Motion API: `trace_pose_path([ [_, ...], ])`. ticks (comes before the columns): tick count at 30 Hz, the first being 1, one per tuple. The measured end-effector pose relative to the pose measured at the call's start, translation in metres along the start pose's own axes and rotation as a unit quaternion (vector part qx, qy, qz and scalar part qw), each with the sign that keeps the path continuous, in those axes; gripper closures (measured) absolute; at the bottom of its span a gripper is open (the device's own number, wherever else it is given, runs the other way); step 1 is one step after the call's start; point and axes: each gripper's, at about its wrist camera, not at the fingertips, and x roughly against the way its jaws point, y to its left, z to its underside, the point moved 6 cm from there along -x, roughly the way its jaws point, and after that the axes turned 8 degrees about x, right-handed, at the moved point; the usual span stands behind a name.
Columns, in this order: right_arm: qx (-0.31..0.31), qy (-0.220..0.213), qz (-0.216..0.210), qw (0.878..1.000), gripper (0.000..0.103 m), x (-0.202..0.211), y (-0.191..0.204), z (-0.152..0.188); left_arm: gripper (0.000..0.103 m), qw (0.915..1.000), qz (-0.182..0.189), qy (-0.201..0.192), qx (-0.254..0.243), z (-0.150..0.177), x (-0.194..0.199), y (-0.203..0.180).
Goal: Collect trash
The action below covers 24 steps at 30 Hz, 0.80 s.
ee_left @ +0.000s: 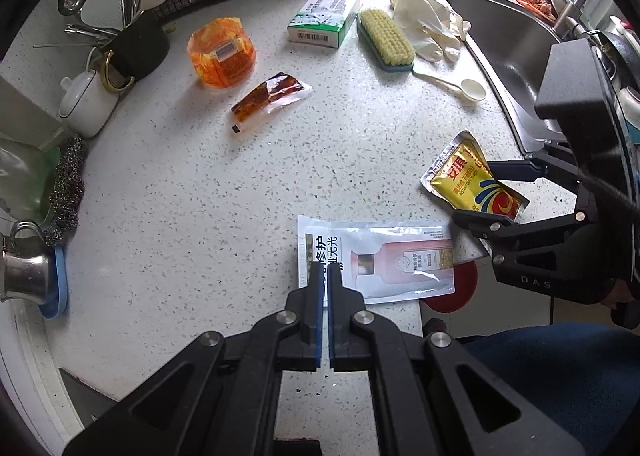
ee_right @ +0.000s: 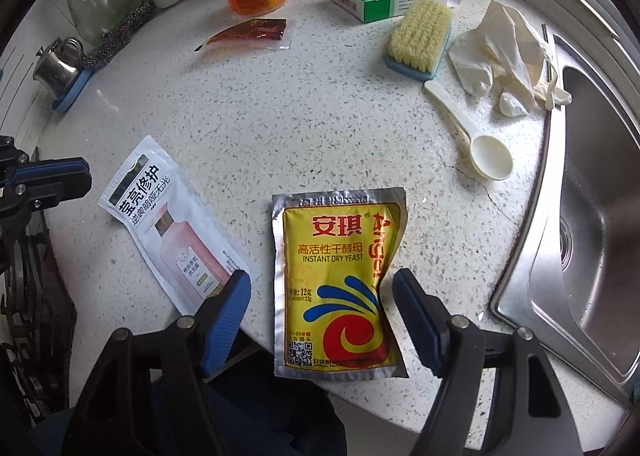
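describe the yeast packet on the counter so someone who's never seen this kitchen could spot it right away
Start at the steel sink and look left across the speckled countertop to its near edge. The yeast packet lies flat there, beside a white and pink sachet. Only it is bright yellow, with a red swirl and silver edges.

Yellow yeast packet (ee_right: 338, 284) and white sachet (ee_right: 176, 240) lie flat.

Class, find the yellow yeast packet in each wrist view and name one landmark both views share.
Left wrist view: yellow yeast packet at the right, between the right gripper's fingers.
Right wrist view: yellow yeast packet at bottom centre, between the open fingers.
Shared landmark: scrub brush near the sink.
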Motion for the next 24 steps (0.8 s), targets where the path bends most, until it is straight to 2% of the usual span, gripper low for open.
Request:
trace_pose_path([
  [1, 0.006, -0.001, 0.001, 1.0, 0.051, -0.001, 0.002, 0.0, 0.102, 1.0, 0.002, 0.002, 0.001, 0.001, -0.001, 0.0],
  [3, 0.015, -0.003, -0.003, 1.0, 0.052, -0.003, 0.006, -0.001, 0.102, 1.0, 0.005, 0.006, 0.003, 0.001, -0.004, 0.001],
  [4, 0.016, -0.005, -0.006, 1.0, 0.055, -0.003, 0.007, -0.001, 0.102, 0.9999, 0.008, 0.008, 0.002, 0.001, -0.005, 0.0],
  [5, 0.013, -0.009, -0.011, 1.0, 0.062, -0.002, 0.007, -0.001, 0.102, 0.9999, 0.012, 0.009, 0.001, 0.002, -0.006, -0.001],
  [8, 0.007, -0.018, -0.021, 1.0, 0.067, -0.001, 0.005, 0.002, 0.102, 0.9993, 0.035, 0.012, 0.008, 0.002, -0.007, -0.002],
  [10, 0.01, -0.02, -0.026, 0.999, 0.069, -0.001, 0.007, 0.003, 0.099, 0.9989, 0.045, 0.012, 0.005, 0.002, -0.007, -0.002],
  [12, 0.01, -0.026, -0.026, 0.999, 0.071, 0.004, 0.002, 0.007, 0.077, 0.9987, 0.049, 0.012, -0.001, 0.002, -0.007, -0.003],
  [13, 0.01, -0.028, -0.026, 0.999, 0.072, 0.004, 0.003, 0.007, 0.075, 0.9987, 0.051, 0.011, -0.004, 0.002, -0.007, -0.003],
  [15, 0.008, -0.033, -0.026, 0.999, 0.073, 0.006, 0.001, 0.009, 0.072, 0.9982, 0.057, 0.015, -0.007, 0.001, -0.01, -0.004],
  [24, -0.034, -0.031, -0.027, 0.999, 0.075, 0.022, -0.023, 0.02, 0.072, 0.9963, 0.07, 0.048, -0.012, -0.001, -0.045, -0.001],
])
